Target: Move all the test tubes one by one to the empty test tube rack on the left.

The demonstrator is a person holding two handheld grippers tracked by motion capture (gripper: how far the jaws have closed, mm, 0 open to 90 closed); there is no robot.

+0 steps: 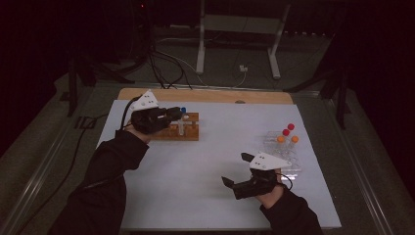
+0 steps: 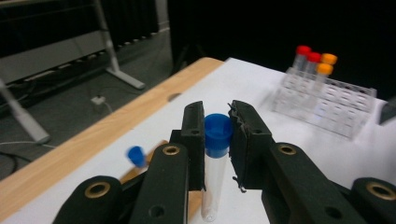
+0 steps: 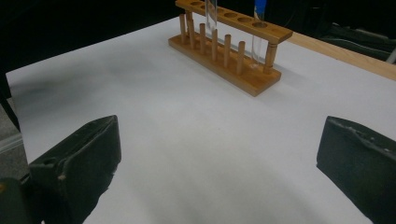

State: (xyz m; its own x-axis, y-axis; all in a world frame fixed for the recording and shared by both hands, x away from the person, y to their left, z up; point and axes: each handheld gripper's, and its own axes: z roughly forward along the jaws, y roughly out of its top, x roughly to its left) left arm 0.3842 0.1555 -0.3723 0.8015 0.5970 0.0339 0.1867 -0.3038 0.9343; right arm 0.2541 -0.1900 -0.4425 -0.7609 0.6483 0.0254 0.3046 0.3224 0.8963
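A wooden tube rack [image 1: 188, 132] stands at the back left of the white table. My left gripper [image 1: 175, 113] is over it, shut on the blue cap of a clear tube [image 2: 218, 135] that hangs upright between the jaws of the left gripper [image 2: 217, 114]. A second blue-capped tube [image 2: 136, 156] shows blurred just beyond, by the rack's wood. In the right gripper view the rack [image 3: 233, 51] holds two clear tubes [image 3: 258, 37]. My right gripper [image 1: 236, 170] rests low at the front right, open, nothing between the jaws of the right gripper [image 3: 219, 154].
A clear plastic rack [image 1: 286, 154] with red- and orange-capped tubes [image 1: 288, 132] stands at the right side of the table, just behind my right hand. The same rack [image 2: 341, 105] appears far right in the left gripper view. A wooden table edge [image 1: 205, 94] runs along the back.
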